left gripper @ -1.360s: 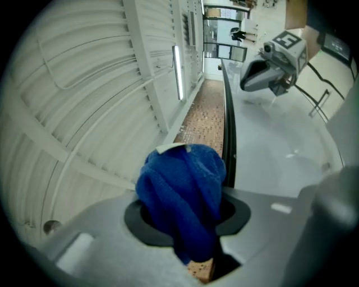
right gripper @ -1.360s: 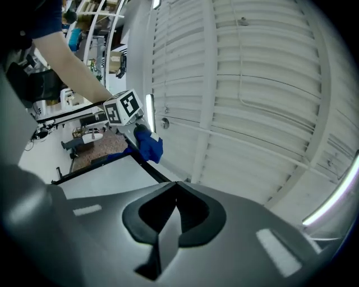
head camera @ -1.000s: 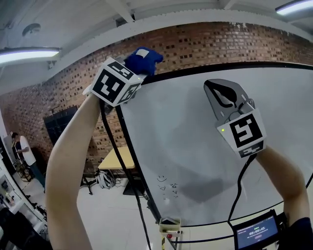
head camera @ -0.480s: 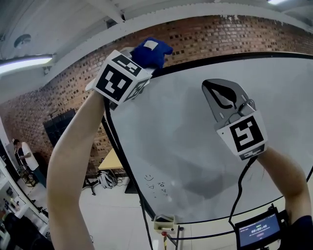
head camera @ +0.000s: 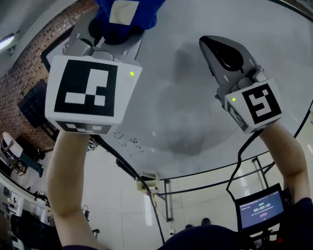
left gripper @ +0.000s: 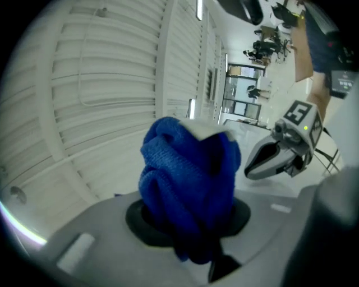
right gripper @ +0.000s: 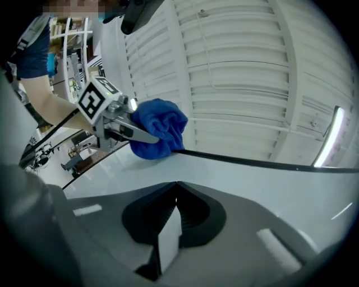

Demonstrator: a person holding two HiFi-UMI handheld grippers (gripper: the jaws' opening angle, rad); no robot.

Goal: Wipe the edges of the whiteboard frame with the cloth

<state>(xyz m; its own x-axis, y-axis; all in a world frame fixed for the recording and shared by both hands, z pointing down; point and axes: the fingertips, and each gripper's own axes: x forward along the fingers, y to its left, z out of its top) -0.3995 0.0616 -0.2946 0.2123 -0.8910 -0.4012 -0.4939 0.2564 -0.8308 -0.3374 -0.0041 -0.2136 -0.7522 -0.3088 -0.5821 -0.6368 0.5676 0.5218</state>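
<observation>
**Head view.** The left tool (head camera: 120,34) is up high. It pinches a blue cloth (head camera: 126,13) between its jaws. The right tool (head camera: 217,49) is beside it on the right, in front of the whiteboard (head camera: 186,112). Its jaws are pressed together with nothing in them. The black frame (head camera: 128,168) shows only along the lower left side of the board. The top edge, where the cloth is, runs out of the picture.

**Left gripper view.** The cloth (left gripper: 188,185) is a bunched-up ball that fills the gap between the jaws, and they squeeze it tight. The right tool (left gripper: 275,160) is off to the right, apart from the cloth. Mostly ceiling shows behind, so this view does not show where the frame is.

**Right gripper view.** This tool's jaws meet in one thin line and hold nothing. Ahead and to the left, the left tool (right gripper: 120,130) holds the cloth (right gripper: 161,134) right at the black frame (right gripper: 252,161) on the board's top edge. The frame is a long thin line that runs from the cloth off to the right. I think the next wipe should slide sideways along that line. The left hand is the one at the frame, and the right tool is lower, over the white part. The cloth looks as if it touches the frame, but I cannot tell for sure.
</observation>
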